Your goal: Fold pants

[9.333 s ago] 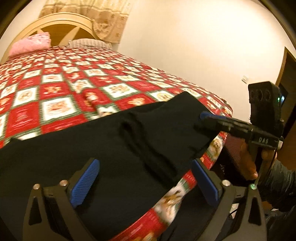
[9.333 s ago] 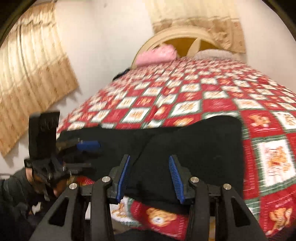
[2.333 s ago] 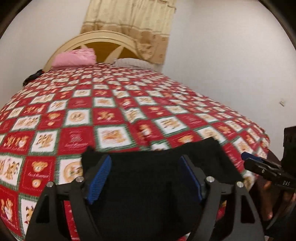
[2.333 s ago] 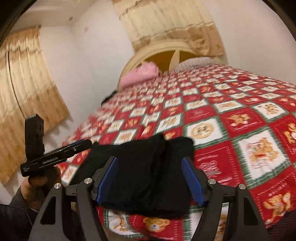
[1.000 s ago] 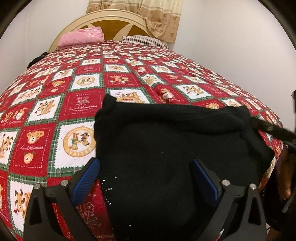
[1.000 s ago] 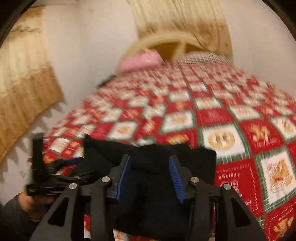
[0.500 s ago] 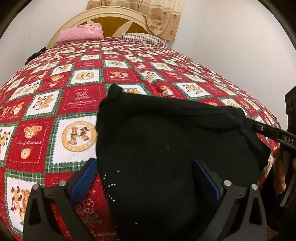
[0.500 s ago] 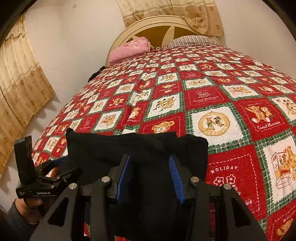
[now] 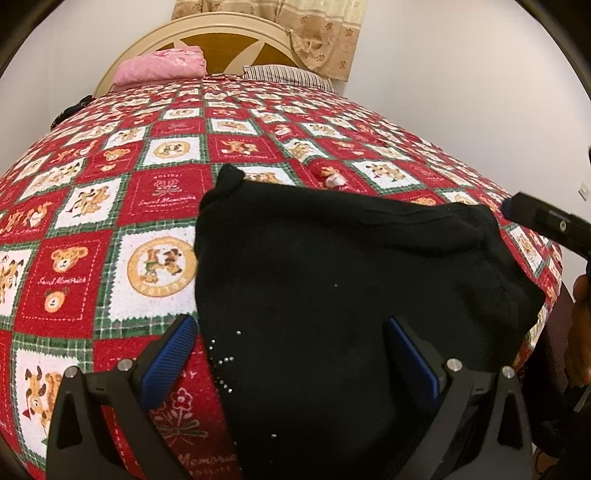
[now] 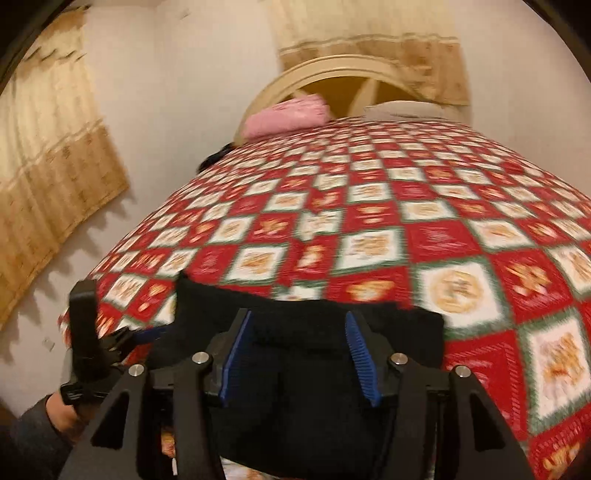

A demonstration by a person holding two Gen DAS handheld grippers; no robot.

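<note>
Black fabric is what we find at the near edge of the bed (image 9: 110,206): the pants (image 9: 351,280) lie there as a folded, roughly rectangular bundle, resting on the red, white and green checked bedspread (image 9: 166,192), with their near portion draped over the bed's edge. One corner of the bundle sticks up slightly at the far left in the left wrist view.

We note the left gripper (image 9: 291,354) poised over the near part of the pants, its jaws spread wide, the blue pads (image 9: 168,354) apart with cloth showing between them and nothing pinched. The right gripper (image 10: 299,354) is likewise positioned over the pants (image 10: 306,391) from the other side; its jaws are partly spread with a clear gap, and we cannot tell whether they touch the fabric. The right wrist view is blurred.

At the head of the bed we record a pink pillow (image 9: 162,66), a striped pillow (image 9: 288,75) beside it, a cream arched headboard (image 9: 221,33) and a beige curtain (image 9: 321,37) above.
</note>
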